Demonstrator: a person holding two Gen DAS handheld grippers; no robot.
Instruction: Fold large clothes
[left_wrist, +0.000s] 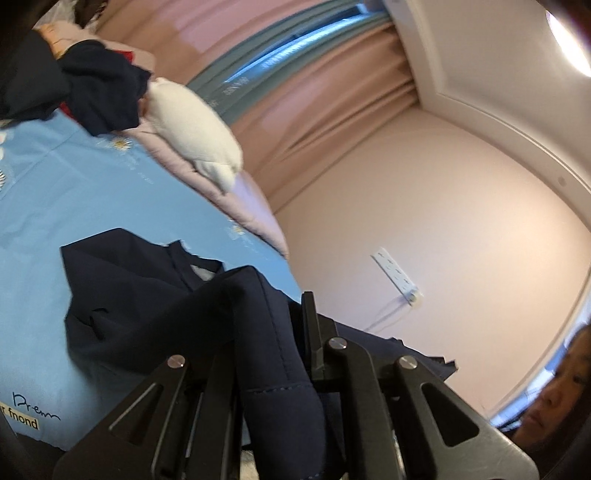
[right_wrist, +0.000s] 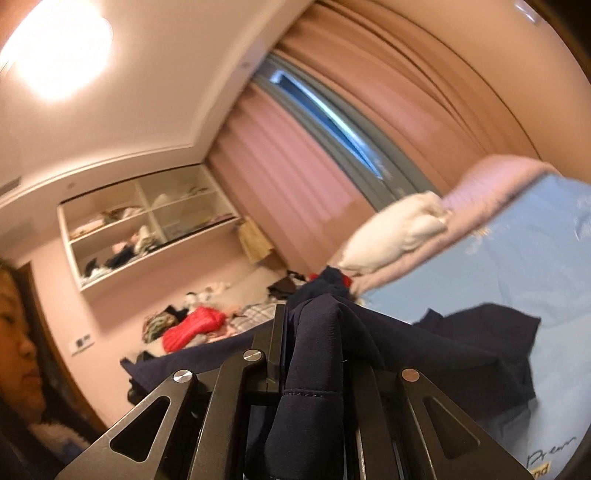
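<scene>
Navy garment (left_wrist: 155, 295) is pinched in both the left gripper (left_wrist: 273, 332) and right gripper (right_wrist: 314, 332), trailing ahead onto the blue bed (left_wrist: 55, 184). Lifting step; next, carry the held edge over evenly.

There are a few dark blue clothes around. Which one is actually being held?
The navy garment spread at the near edge of the blue bedsheet: both grippers pinch folds of it. The other dark clothes lie heaped, untouched, near the white pillow.

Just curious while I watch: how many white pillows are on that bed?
1 white pillow, lying on the pink quilt at the curtain-side edge of the bed, beyond the blue sheet. Others could be hidden under the pile of dark clothes.
</scene>
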